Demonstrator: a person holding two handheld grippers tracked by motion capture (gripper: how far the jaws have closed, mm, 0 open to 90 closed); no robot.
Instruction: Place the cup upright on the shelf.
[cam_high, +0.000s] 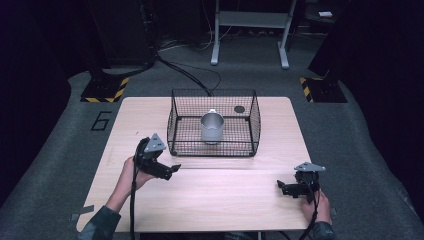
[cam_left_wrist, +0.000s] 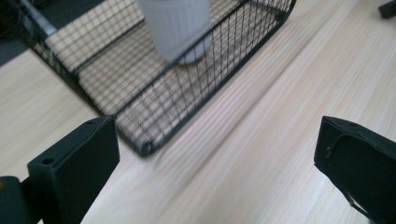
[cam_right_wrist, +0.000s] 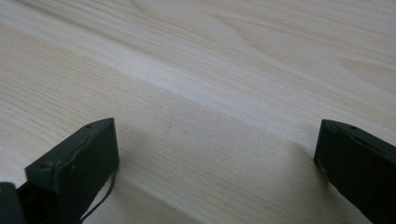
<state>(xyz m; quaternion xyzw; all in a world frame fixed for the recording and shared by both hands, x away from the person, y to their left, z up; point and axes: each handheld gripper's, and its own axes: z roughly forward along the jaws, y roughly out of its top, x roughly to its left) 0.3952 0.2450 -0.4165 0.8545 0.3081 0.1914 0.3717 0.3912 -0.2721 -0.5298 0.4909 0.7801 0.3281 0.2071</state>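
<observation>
Both grippers, left (cam_high: 171, 169) and right (cam_high: 281, 186), sit wide open and empty over the table (cam_high: 210, 200); cup (cam_high: 212, 127) stands in the basket (cam_high: 175, 125).

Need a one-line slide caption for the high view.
Person holds left gripper and right gripper, both open, over a wooden table; a metal cup stands in a wire basket.

A grey metal cup with a small spout (cam_high: 212, 127) stood upright inside a black wire-mesh basket (cam_high: 214, 148) at the far middle of the light wooden table (cam_high: 210, 195)
</observation>
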